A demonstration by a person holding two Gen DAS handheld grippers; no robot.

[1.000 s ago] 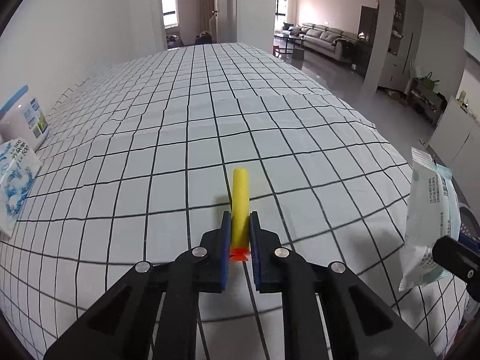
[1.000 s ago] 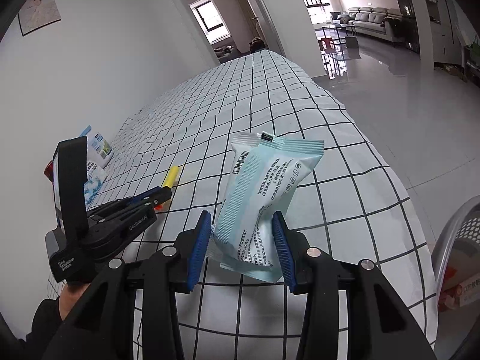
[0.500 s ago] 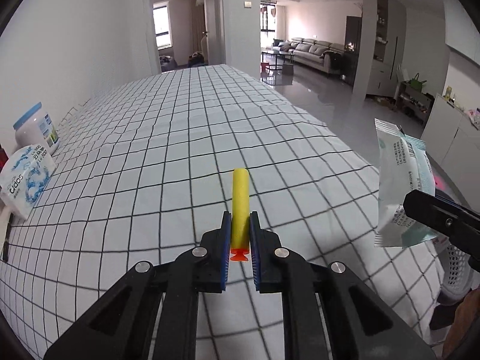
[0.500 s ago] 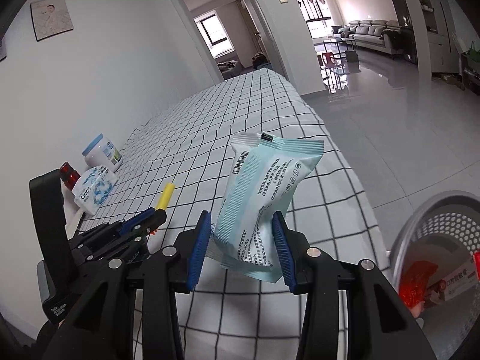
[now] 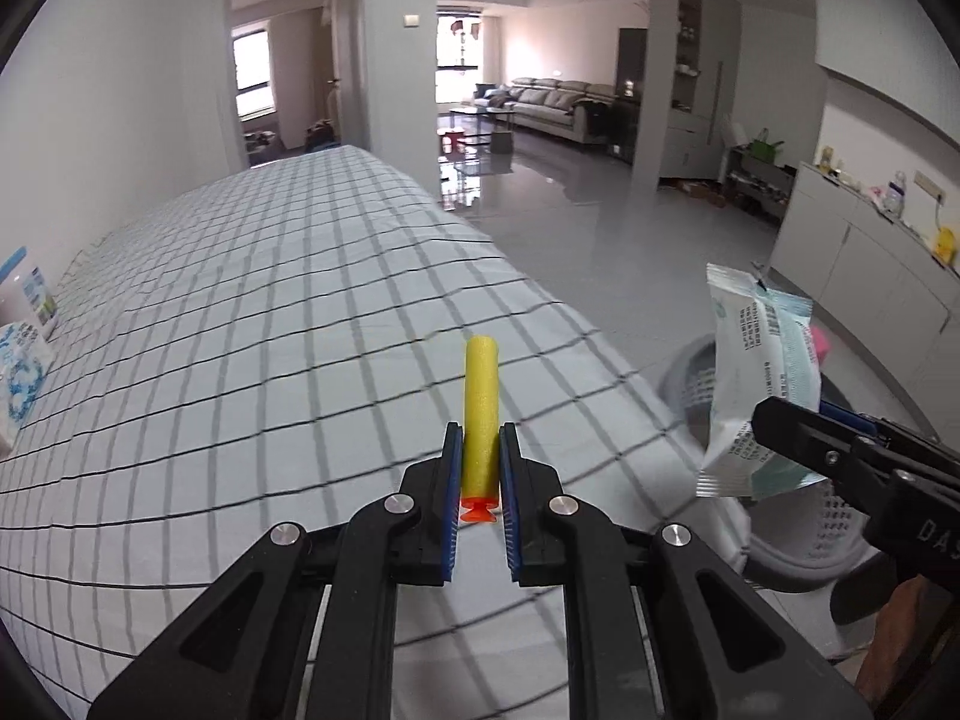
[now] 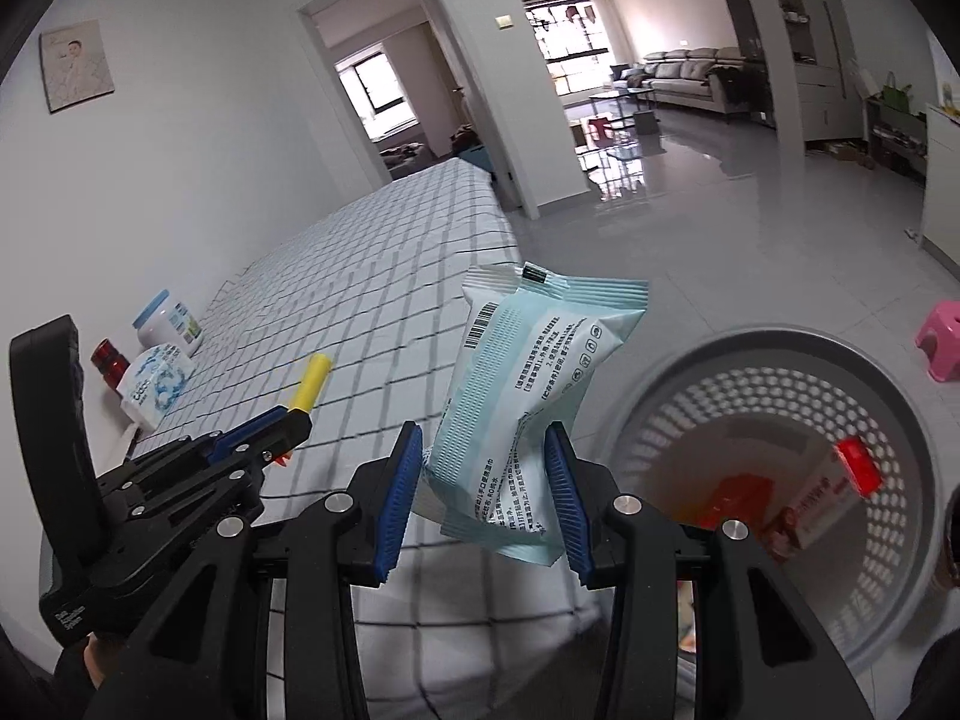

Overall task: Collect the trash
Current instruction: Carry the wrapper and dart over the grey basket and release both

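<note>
My left gripper (image 5: 480, 456) is shut on a yellow foam dart (image 5: 482, 402) with an orange tip, held above the checked tablecloth near the table's right edge. The dart also shows in the right wrist view (image 6: 309, 383), with the left gripper (image 6: 288, 426) below it. My right gripper (image 6: 483, 468) is shut on a pale blue wet-wipe packet (image 6: 528, 396), held upright at the table's edge, left of a grey perforated trash basket (image 6: 690, 396) on the floor. The packet (image 5: 756, 372) and the basket (image 5: 834, 546) also show at the right in the left wrist view.
The basket holds a red-and-white box (image 6: 828, 492) and red wrappers. A white jar (image 6: 168, 324), a tissue pack (image 6: 153, 384) and a red-capped bottle (image 6: 110, 360) stand along the wall side of the table (image 5: 240, 312). A pink stool (image 6: 939, 339) sits on the floor.
Both grippers have lifted and swung right toward the table's edge with their loads. The basket has come fully into the right wrist view.
</note>
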